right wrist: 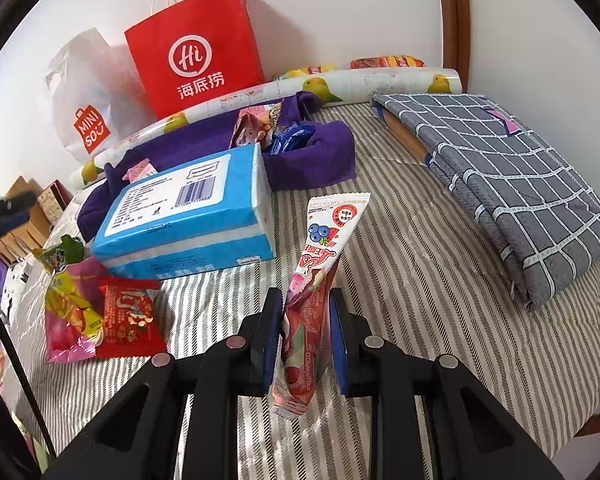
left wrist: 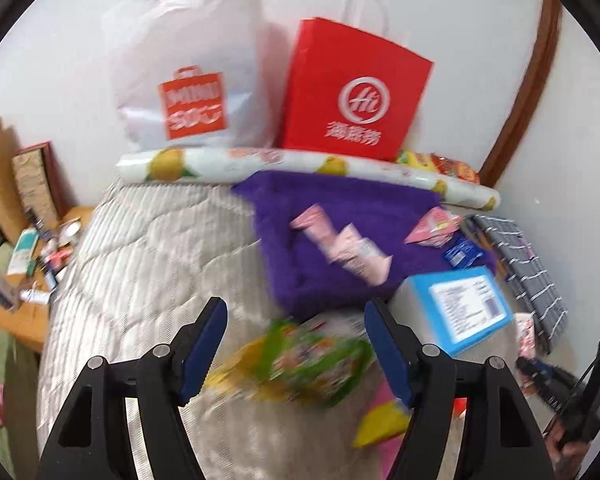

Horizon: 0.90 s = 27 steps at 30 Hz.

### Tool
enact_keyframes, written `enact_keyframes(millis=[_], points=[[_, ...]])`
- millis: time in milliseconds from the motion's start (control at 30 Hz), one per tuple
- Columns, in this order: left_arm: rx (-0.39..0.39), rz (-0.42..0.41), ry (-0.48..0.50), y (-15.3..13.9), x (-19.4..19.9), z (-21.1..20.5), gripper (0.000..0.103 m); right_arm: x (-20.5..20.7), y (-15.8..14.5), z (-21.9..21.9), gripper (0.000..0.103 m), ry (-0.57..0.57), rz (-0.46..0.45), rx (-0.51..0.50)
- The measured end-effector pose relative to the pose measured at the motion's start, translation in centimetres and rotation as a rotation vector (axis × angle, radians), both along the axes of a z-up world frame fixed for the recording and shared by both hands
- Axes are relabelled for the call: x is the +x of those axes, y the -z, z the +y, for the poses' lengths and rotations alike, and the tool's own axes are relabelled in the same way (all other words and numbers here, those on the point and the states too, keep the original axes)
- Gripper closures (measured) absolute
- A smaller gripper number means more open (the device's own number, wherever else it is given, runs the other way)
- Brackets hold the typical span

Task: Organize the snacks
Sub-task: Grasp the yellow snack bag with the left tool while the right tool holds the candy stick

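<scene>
On the bed (right wrist: 400, 280), right gripper (right wrist: 305, 312) pinches a pink pouch (right wrist: 328, 248), a long berry-print stick, near its lower end; the top sticks up and leans right, bottom tail hangs below the jaws. Left gripper (left wrist: 296, 340) is spread wide, holding nothing, over a green-yellow packet (left wrist: 300, 364).

Other snacks: red packet (right wrist: 130, 320) and pink-yellow packet (right wrist: 70, 320) lie touching, just left of the right gripper, in front of the blue box (right wrist: 188, 216). More pink pouches (left wrist: 340, 240) and a small blue sachet (left wrist: 462, 252) sit on the purple towel (left wrist: 340, 272).

Doing the step well, my read:
- Grip is low on a floppy pouch, so move slowly or it swings and slips.
- Put it with the like pouches on the towel, lowering until it lies flat before opening.
- Left should centre on the green-yellow packet before closing; film crumples and slides.

Hard to read:
- Left view is motion-blurred; packet print is illegible and its outline smeared.
- Cannot tell whether the left jaws touch the packet or hover above it.
- Red bag (right wrist: 196, 48) and white bag (right wrist: 88, 92) contents are hidden.
- Snacks behind the lemon-print roll (right wrist: 260, 96) are mostly cut off.
</scene>
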<state>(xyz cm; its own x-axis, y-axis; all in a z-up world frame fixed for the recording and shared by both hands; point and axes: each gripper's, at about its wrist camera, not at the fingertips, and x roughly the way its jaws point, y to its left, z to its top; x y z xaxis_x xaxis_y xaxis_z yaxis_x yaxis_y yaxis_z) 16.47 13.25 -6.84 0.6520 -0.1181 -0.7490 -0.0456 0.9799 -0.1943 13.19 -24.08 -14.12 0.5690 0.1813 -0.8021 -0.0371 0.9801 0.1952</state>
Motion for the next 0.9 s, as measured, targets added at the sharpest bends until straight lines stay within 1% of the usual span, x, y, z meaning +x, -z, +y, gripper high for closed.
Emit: enact_keyframes(millis=[67,200,300,433,567,767,900], points=[[0.014,0.019,0.016,0.7,-1.0,0.8,0.03,-0.2,0.0,0.1,0.08,-0.002,-0.001,0.001],[0.069,0.031,0.018,2.1,-2.4,1.4,0.03,-0.5,-0.1,0.3,0.08,-0.008,-0.002,-0.008],[0.074,0.052,0.034,3.3,-2.6,1.6,0.03,-0.8,-0.2,0.4,0.08,-0.008,-0.005,-0.015],[0.037,0.075,0.053,4.8,-2.1,1.8,0.03,-0.8,-0.3,0.3,0.08,-0.007,-0.006,-0.027],[0.073,0.096,0.068,6.1,-1.4,1.4,0.03,-0.8,-0.2,0.2,0.08,-0.002,-0.002,-0.038],[0.082,0.102,0.11,7.0,-0.5,0.7,0.03,-0.4,0.1,-0.2,0.08,0.014,0.006,-0.052],[0.095,0.113,0.115,7.5,0.3,0.3,0.03,0.0,0.4,0.0,0.08,0.015,0.014,-0.051]])
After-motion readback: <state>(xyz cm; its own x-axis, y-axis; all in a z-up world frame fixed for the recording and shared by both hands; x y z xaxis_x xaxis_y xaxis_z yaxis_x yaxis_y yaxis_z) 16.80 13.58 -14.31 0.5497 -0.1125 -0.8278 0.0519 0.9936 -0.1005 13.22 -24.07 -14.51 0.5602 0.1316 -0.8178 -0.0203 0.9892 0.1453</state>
